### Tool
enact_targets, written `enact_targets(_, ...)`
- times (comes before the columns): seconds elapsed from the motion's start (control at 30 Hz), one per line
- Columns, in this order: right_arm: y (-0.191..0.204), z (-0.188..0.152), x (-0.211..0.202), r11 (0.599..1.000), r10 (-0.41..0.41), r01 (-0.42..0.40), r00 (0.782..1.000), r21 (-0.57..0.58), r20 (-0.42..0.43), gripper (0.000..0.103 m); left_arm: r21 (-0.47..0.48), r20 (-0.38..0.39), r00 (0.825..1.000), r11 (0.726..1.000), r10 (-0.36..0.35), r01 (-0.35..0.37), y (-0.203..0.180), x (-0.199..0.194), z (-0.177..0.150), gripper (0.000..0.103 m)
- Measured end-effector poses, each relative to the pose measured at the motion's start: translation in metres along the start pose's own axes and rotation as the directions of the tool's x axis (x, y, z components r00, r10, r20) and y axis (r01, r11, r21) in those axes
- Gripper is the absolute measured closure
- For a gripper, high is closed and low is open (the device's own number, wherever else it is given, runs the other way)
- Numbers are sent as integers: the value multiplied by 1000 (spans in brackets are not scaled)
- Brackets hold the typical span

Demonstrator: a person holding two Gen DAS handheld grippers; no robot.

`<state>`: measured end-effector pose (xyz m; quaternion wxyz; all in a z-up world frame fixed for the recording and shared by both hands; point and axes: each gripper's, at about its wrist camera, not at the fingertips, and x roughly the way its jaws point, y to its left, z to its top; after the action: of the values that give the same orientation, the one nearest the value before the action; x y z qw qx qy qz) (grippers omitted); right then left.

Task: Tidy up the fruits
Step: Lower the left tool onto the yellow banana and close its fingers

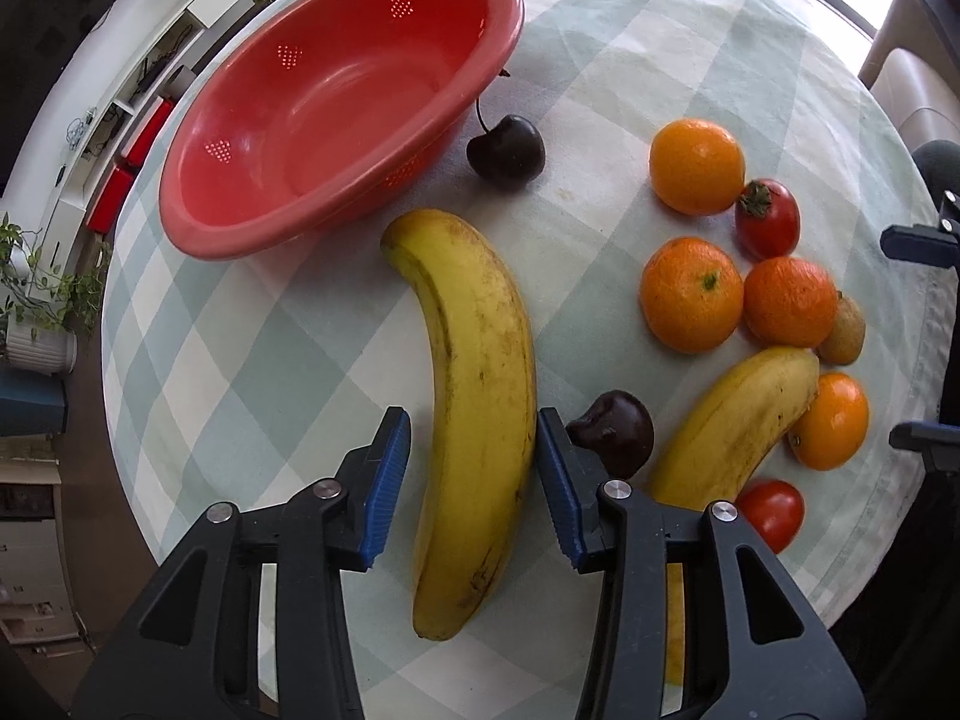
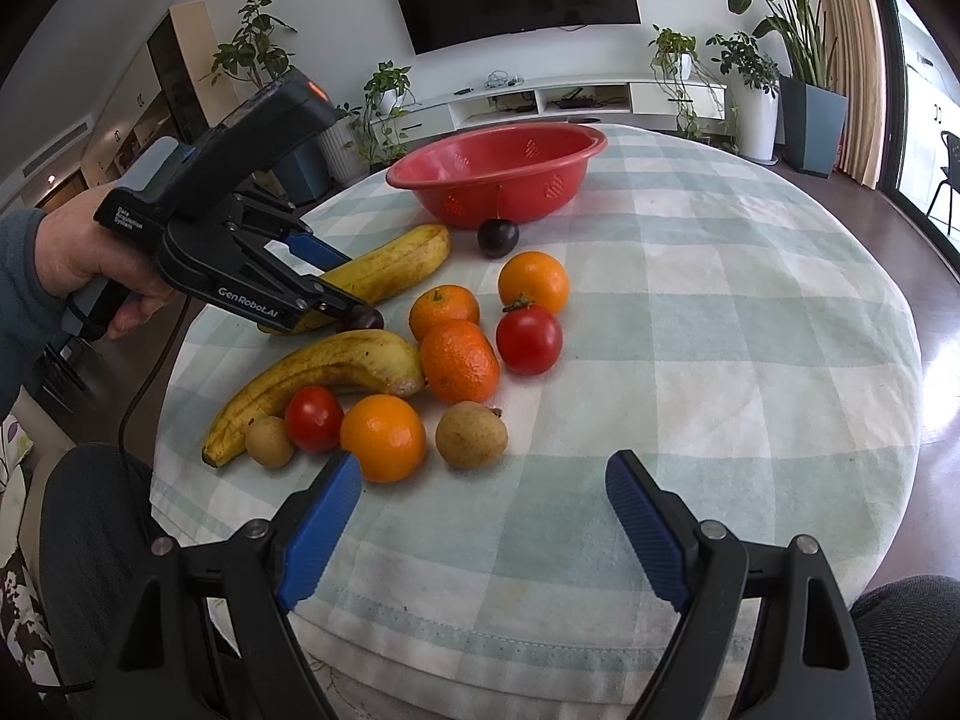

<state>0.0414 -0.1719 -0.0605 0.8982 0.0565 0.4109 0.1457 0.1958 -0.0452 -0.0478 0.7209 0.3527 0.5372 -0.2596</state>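
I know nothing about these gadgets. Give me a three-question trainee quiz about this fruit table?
1. True or false: the red colander already holds fruit.
2. Which fruit lies between the open fingers of the left gripper? A) banana B) tomato C) orange
3. Fill in: the right gripper is open and holds ____.

Key:
1. False; it is empty.
2. A, the banana.
3. Nothing; it hovers over the checked tablecloth.
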Motion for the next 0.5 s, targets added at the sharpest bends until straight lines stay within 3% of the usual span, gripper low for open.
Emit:
enact_targets(0.13, 0, 0, 0, 1000, 0, 0, 1000, 1, 0, 16, -60, 14, 999, 997, -41, 42, 7, 4, 8, 71)
enact_targets(0.33, -1, -1, 0, 1000, 1, -1, 1000, 7, 0, 16, -46, -12, 1000, 999, -10, 10, 3, 6, -1, 70)
enact_targets(0.5, -1, -1, 1, 1000, -7, 7, 1000, -2, 1, 16, -83, 1, 1000, 996, -30, 30, 9, 8, -4, 69)
